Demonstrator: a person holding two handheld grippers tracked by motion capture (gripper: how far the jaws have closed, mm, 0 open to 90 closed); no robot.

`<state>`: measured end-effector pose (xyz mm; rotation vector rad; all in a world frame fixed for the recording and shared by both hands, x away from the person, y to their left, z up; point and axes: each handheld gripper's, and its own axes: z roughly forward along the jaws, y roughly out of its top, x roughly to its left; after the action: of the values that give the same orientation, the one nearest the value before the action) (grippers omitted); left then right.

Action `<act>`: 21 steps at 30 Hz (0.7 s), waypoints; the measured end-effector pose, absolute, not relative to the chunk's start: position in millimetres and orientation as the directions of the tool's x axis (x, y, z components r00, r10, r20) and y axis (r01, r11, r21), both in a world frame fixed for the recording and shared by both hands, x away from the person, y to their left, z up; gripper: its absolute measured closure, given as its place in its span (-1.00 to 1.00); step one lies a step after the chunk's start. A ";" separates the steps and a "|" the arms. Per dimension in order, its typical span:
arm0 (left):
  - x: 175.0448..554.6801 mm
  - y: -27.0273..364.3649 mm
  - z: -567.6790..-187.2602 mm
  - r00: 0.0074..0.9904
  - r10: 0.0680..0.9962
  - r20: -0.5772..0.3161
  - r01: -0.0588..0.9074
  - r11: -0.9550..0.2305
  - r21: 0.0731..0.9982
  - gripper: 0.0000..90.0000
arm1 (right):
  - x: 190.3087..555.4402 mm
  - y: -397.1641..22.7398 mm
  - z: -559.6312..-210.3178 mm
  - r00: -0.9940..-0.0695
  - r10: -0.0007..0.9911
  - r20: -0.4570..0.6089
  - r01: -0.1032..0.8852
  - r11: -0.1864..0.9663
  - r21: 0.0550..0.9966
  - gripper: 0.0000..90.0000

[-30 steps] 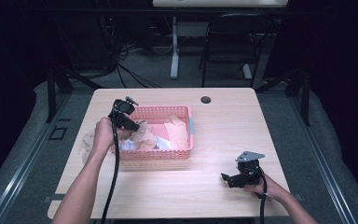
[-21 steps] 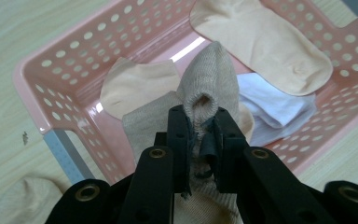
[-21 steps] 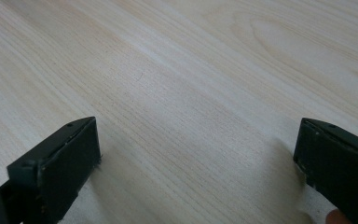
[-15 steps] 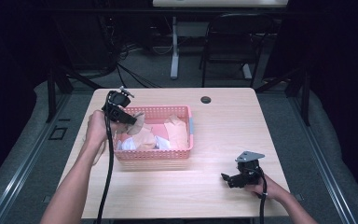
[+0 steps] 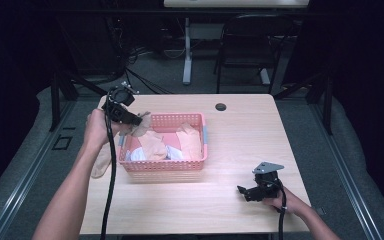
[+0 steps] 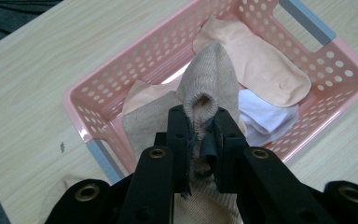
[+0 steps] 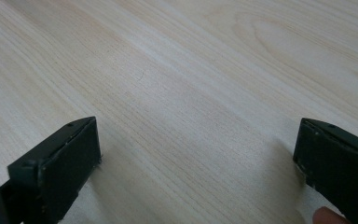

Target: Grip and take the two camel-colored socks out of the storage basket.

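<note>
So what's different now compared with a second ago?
The left gripper, shut on a beige sock, has risen and pulled that sock up out of the pink basket; its lower part now hangs beside the basket's left wall. The right gripper stayed resting open on the table, and the basket with its other socks has not moved.

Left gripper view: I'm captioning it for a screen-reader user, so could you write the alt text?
The left claw is shut on a beige knitted sock, held above a pink perforated basket. In the basket lie a peach sock and a white cloth. The basket stands on a light wooden table.
</note>
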<state>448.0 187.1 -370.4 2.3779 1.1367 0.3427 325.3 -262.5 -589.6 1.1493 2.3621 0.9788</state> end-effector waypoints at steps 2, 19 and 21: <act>446.7 189.9 -365.8 0.620 0.784 0.029 0.660 -0.541 0.521 0.77 | 325.2 -262.5 -589.7 -0.617 0.787 -0.002 0.554 0.436 0.709 -1.00; 439.6 227.8 -347.2 0.561 0.826 0.049 0.695 -0.502 0.515 0.77 | 325.0 -262.8 -589.5 -0.621 0.784 -0.004 0.553 0.441 0.707 -1.00; 440.4 234.6 -347.8 0.547 0.836 0.044 0.706 -0.490 0.511 0.77 | 325.0 -262.8 -589.5 -0.621 0.784 -0.004 0.553 0.441 0.707 -1.00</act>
<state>440.4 234.6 -347.8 2.3489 1.2512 0.4003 325.0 -262.8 -589.5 1.1424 2.3659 0.9774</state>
